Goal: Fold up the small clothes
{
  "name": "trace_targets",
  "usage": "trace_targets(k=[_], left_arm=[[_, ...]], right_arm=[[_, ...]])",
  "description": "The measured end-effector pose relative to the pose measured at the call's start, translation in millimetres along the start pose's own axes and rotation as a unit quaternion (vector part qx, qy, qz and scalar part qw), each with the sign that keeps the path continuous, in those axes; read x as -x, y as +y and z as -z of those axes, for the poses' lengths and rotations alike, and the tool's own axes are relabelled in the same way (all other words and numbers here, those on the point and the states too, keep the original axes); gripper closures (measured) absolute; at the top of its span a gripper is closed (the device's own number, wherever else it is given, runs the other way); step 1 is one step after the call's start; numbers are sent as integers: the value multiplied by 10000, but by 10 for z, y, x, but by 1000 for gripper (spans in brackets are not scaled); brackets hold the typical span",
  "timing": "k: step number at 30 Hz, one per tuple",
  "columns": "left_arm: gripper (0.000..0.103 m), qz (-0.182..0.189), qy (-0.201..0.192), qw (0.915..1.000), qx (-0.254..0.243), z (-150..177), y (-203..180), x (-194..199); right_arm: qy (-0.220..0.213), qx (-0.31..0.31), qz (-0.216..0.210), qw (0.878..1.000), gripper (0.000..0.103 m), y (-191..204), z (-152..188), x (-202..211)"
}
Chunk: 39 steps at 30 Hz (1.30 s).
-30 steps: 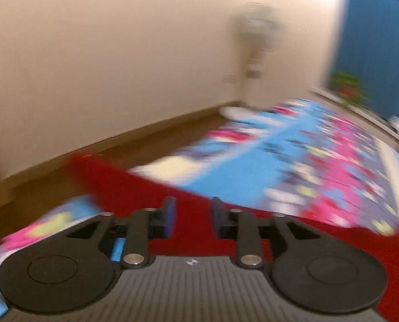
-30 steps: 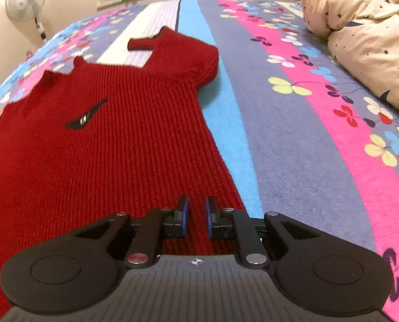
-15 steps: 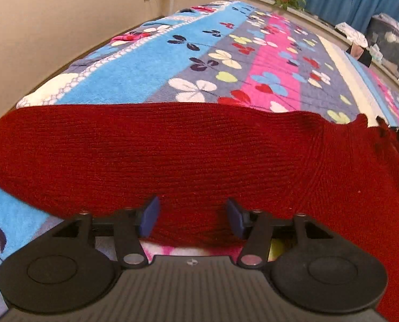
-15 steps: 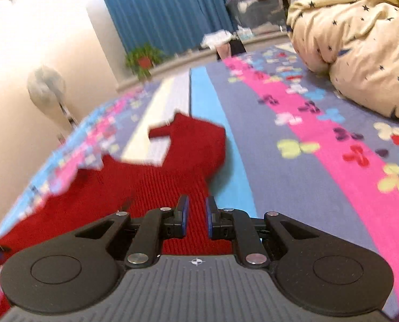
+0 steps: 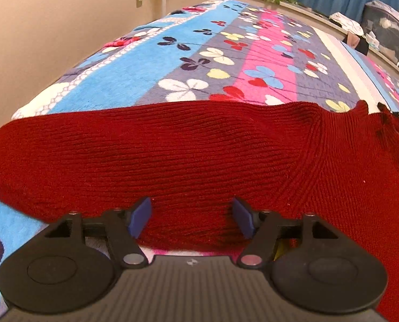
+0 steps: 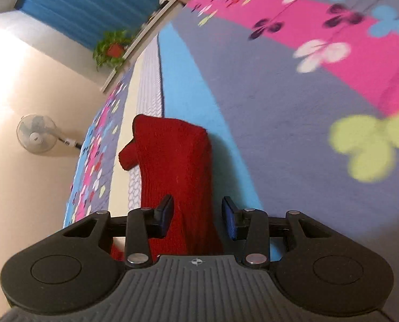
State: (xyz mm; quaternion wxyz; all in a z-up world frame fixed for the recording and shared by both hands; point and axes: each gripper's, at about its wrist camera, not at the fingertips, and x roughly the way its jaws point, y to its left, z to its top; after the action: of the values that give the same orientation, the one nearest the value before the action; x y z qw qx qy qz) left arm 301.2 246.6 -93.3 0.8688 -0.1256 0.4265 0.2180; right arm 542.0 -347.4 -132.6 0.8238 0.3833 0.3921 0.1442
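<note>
A ribbed, dark red knitted sweater point(image 5: 199, 158) is seen spread flat across a plush striped blanket point(image 5: 151, 67) printed with clover shapes. The left gripper point(image 5: 191, 217) is held low over the sweater's near edge, its blue-padded jaws spread wide and empty. In the right wrist view alone, a folded sleeve point(image 6: 172, 158) is shown lying on the blanket, with a standing fan point(image 6: 37, 134) by the wall. The right gripper point(image 6: 196, 214) is tilted sideways, jaws parted astride the knit, not clamped.
</note>
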Motion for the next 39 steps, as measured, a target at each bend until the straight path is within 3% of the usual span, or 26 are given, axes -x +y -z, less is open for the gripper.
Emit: trace_targets(k=[3, 9, 10, 11, 13, 16, 18, 19, 21, 23, 25, 27, 29, 31, 33, 36, 39], left_arm=[[28, 0, -50, 9999, -106, 10, -21, -23], [27, -24, -93, 9996, -263, 21, -64, -50], [27, -24, -96, 9996, -271, 17, -66, -54], [27, -25, -97, 9996, -282, 15, -68, -58], [27, -6, -84, 9996, -282, 6, -60, -59], [27, 56, -60, 9997, -244, 1, -38, -46], [27, 90, -49, 9996, -261, -4, -24, -41], [27, 105, -39, 9996, -259, -7, -18, -38], [27, 127, -22, 9996, -250, -11, -14, -32], [27, 136, -7, 9995, -279, -10, -20, -22], [27, 137, 2, 9995, -299, -3, -27, -12], [27, 117, -8, 9993, -341, 6, -41, -7], [27, 91, -21, 9993, -370, 16, -53, -5], [27, 72, -29, 9992, -382, 20, -63, -4], [27, 55, -38, 9991, -408, 22, -69, -6], [27, 33, -48, 9991, -421, 22, -73, -16], [26, -11, -83, 9988, -477, 41, -96, -12]], right_arm=[[113, 241, -262, 9993, 61, 173, -96, -300], [408, 1044, -79, 9937, 59, 605, -259, -701], [396, 1151, -67, 9925, 65, 664, -274, -698], [379, 1243, -97, 9915, 79, 719, -307, -684], [159, 1394, -147, 9900, 95, 800, -387, -569], [-476, 1148, -418, 9914, 96, 859, -485, -111], [-1234, 1015, -417, 9863, 96, 873, -485, 402], [-1804, 831, -246, 9798, 96, 854, -451, 720], [-3079, 542, 321, 9493, 96, 780, -233, 1429], [-3688, 508, 822, 9245, 93, 620, 34, 1911], [-3733, 626, 1497, 9134, 84, 320, 247, 2144], [-3570, 42, 2029, 9118, 81, -192, 367, 2254], [-3377, -915, 2187, 9109, 78, -803, 465, 2364], [-3295, -1774, 2277, 8990, 78, -1310, 606, 2448], [-3446, -2045, 2458, 8826, 79, -1610, 714, 2489], [-3684, -2295, 2304, 8709, 78, -1810, 713, 2616], [-3719, -2342, 2274, 8690, 79, -1890, 679, 2663]])
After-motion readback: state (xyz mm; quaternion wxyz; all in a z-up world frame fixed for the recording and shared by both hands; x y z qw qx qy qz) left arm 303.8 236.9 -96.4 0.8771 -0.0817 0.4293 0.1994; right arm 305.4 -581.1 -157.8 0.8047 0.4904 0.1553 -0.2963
